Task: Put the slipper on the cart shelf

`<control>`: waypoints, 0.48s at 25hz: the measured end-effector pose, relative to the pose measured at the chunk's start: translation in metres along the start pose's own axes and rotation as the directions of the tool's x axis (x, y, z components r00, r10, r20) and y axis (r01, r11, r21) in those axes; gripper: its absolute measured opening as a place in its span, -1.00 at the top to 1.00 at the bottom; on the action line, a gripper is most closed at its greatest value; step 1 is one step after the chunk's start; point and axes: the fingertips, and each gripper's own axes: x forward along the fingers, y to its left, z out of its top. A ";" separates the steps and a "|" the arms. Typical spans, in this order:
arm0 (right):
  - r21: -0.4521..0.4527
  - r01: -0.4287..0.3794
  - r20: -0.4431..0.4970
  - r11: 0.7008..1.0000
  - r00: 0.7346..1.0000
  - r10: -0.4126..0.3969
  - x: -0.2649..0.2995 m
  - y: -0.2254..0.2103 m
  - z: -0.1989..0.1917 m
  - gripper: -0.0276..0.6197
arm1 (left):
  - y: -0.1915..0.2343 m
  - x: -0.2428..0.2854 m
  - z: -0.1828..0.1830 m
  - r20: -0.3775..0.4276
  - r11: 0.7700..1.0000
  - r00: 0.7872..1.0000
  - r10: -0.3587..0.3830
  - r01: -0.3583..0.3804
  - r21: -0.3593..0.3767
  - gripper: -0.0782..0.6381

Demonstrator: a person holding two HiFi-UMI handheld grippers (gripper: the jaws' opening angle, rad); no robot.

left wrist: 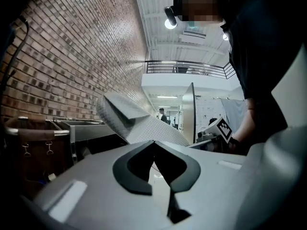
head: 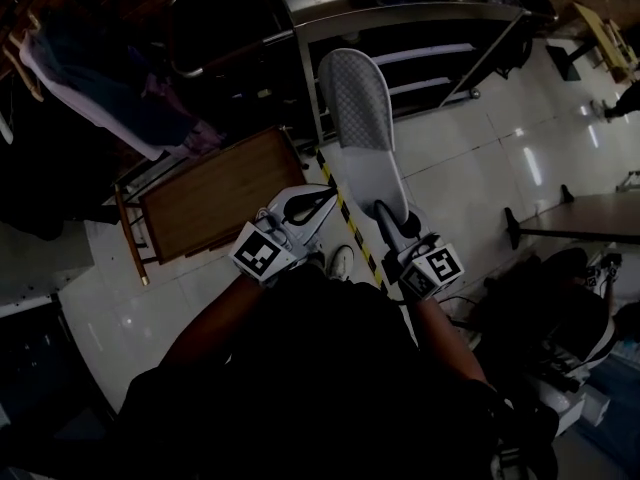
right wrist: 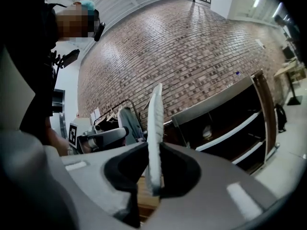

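A pale grey slipper [head: 362,128] sticks out forward from my right gripper [head: 385,213], which is shut on its heel end. In the right gripper view the slipper [right wrist: 154,128] stands on edge between the jaws, pads pressed against it. My left gripper [head: 325,196] is just left of the slipper, shut with nothing in it. Its tips meet in the left gripper view [left wrist: 154,142], where the slipper [left wrist: 125,116] shows ahead. The metal cart [head: 420,13] with pale shelves [head: 425,56] stands beyond the slipper's toe. In the right gripper view the cart [right wrist: 225,128] lies ahead to the right.
A brown wooden table [head: 220,193] stands to the left of the grippers. Behind it is a rack with hanging clothes [head: 90,78]. Yellow-black tape [head: 352,230] runs across the glossy floor. A dark table [head: 590,218] stands at the right. A brick wall [right wrist: 192,56] backs the cart.
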 end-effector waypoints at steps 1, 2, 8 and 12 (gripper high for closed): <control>0.009 0.023 -0.008 1.000 1.000 -0.023 0.002 -0.006 -0.003 0.72 | 0.005 0.003 -0.002 0.000 1.000 1.000 -0.010 0.010 -0.005 0.77; 0.013 0.045 -0.017 0.999 0.999 -0.045 0.003 -0.012 -0.006 0.72 | 0.011 0.006 -0.003 -0.001 1.000 1.000 -0.021 0.021 -0.010 0.77; 0.011 0.155 -0.105 0.988 0.983 -0.153 0.023 -0.041 -0.035 0.72 | 0.054 0.018 -0.011 0.017 0.996 0.996 -0.084 0.084 -0.014 0.77; 0.058 0.208 -0.133 0.976 0.971 -0.199 0.045 -0.059 -0.050 0.72 | 0.086 0.021 -0.019 0.019 0.994 0.995 -0.097 0.098 -0.037 0.77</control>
